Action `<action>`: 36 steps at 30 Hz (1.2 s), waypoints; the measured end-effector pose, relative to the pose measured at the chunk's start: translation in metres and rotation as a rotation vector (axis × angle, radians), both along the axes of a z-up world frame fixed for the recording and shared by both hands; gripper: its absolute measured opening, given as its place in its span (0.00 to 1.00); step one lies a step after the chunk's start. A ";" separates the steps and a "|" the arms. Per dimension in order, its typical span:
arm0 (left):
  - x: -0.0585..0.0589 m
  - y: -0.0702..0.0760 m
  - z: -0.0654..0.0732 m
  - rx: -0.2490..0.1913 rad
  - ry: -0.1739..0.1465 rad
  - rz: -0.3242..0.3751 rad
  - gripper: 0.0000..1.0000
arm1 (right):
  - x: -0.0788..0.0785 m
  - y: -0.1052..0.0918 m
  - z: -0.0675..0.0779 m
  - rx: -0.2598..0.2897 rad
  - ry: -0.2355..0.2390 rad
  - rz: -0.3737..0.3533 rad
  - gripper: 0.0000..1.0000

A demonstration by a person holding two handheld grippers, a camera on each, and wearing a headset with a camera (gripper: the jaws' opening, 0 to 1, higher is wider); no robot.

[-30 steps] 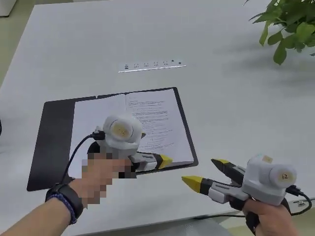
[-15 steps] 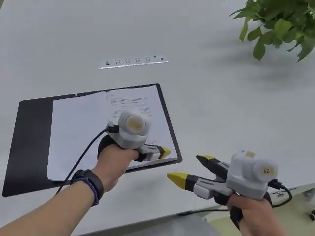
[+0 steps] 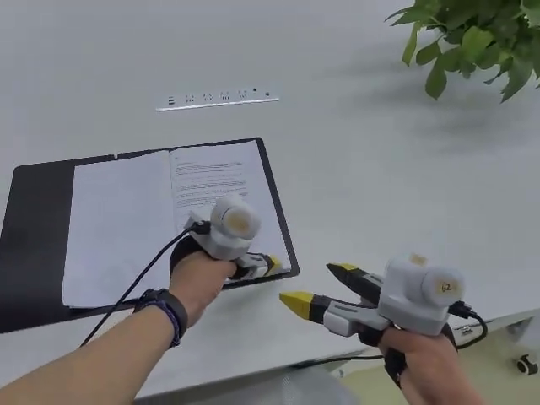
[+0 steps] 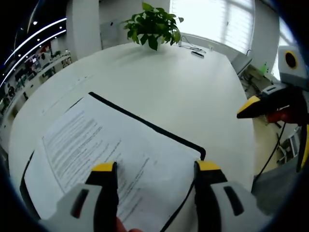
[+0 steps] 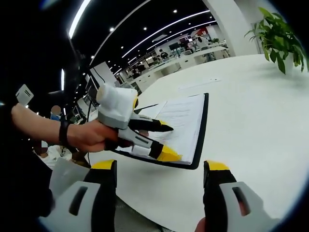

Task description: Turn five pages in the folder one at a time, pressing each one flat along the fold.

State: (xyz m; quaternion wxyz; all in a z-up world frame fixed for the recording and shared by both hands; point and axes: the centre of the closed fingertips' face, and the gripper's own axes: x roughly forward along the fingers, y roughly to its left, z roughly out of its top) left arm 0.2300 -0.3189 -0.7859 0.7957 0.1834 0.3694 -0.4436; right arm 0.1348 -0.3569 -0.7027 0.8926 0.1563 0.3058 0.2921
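Left hand-held gripper (image 4: 155, 166) wide over folder (image 3: 211, 194), right hand-held gripper (image 5: 160, 165) wide; white table (image 3: 380, 169), potted plant (image 3: 472, 38), office (image 5: 159, 53) beyond.

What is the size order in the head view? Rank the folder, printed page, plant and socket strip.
1. folder
2-3. printed page and plant: they look alike, and the frame crops the plant, so unranked
4. socket strip

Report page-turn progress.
Done: the black folder lies open on the white table, with a blank-backed sheet on its left; how many pages are turned cannot be told. In hand: the open left claw is over the lower corner of the printed right page. Left: gripping, turning and pressing it; the open right claw hangs beside the folder, empty.
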 end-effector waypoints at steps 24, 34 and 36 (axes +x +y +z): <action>0.008 0.018 0.005 -0.103 0.005 0.086 0.46 | 0.033 0.002 -0.003 0.070 -0.012 -0.016 0.65; 0.006 0.024 0.005 -0.124 0.000 0.121 0.41 | 0.087 0.021 -0.010 0.123 -0.009 -0.039 0.59; 0.005 0.025 0.005 -0.125 0.000 0.125 0.40 | 0.097 0.026 -0.009 0.142 -0.009 -0.040 0.58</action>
